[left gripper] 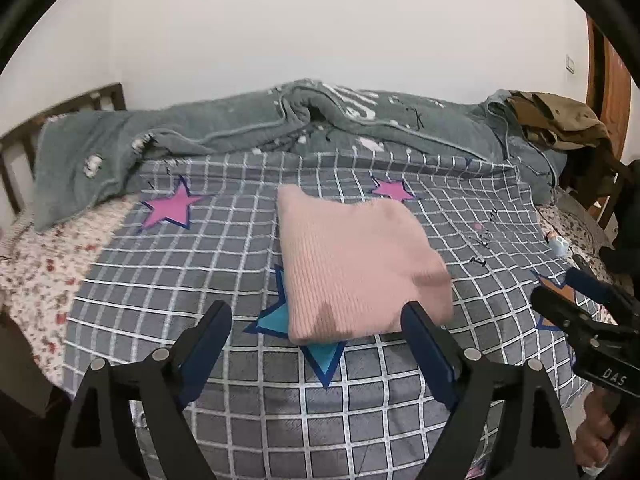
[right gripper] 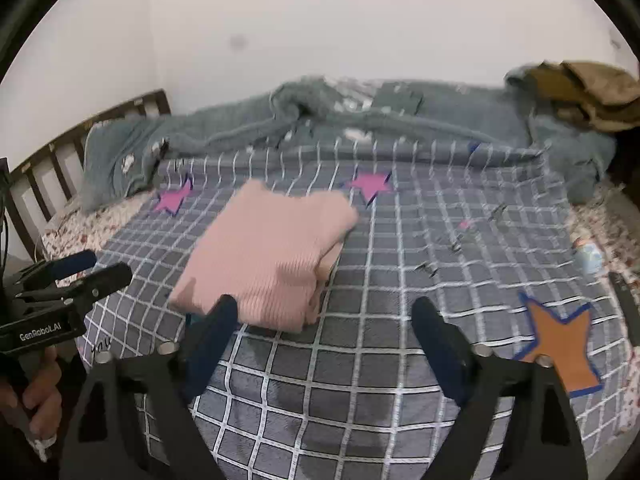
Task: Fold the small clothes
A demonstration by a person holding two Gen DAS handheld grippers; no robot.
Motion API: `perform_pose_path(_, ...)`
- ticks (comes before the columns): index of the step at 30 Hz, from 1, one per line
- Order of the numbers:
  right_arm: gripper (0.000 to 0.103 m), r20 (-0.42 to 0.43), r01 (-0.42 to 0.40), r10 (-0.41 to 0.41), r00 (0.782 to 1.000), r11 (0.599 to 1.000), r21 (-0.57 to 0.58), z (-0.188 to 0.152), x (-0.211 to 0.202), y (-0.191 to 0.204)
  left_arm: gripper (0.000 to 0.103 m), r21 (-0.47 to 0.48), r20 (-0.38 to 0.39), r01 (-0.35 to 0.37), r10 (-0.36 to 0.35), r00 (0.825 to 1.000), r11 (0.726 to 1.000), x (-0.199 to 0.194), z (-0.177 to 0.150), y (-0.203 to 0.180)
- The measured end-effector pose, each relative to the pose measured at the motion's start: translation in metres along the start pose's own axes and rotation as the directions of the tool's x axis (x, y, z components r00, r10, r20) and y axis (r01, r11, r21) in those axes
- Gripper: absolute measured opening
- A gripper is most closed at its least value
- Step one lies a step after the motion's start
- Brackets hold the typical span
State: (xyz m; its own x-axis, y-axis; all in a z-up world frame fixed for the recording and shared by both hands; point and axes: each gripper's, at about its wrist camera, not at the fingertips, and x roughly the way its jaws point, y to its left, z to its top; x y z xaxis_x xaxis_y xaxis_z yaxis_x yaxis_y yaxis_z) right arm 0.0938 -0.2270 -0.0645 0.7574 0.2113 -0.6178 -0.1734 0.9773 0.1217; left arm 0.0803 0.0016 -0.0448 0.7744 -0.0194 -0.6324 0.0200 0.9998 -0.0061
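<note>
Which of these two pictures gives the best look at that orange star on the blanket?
The right wrist view. There the orange star lies nearly whole on the checked blanket, only its lower tip behind a gripper finger. In the left wrist view, the other gripper covers most of the star, leaving slivers.

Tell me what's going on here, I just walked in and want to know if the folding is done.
A person holds a gripper in each hand above a bed. The left gripper and right gripper are both open and empty, their fingers off the cloth. A pink knit garment lies folded into a neat rectangle on the grey checked blanket. It looks done.
</note>
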Motion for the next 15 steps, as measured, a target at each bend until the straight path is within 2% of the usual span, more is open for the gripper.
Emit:
perform_pose_path(5,0.098,0.021,-0.002,0.002,1.0,1.0,0.017,-0.002,-0.035,-0.008,0.098,0.017,0.041,-0.035,0.034,0.999,0.999,-0.034,-0.003,-0.012)
perform_pose_path(8,0.1,0.042,0.047,-0.047,0.998,0.999,-0.006,-0.004,-0.051,-0.008,0.098,0.024,0.068,-0.05,0.049,0.996,0.998,-0.048,-0.004,-0.018)
perform_pose_path(15,0.101,0.052,0.062,-0.062,0.997,0.998,0.009,-0.006,-0.072,-0.014,0.099,0.015,0.071,-0.058,0.057,0.996,0.998,-0.055,-0.007,-0.028)
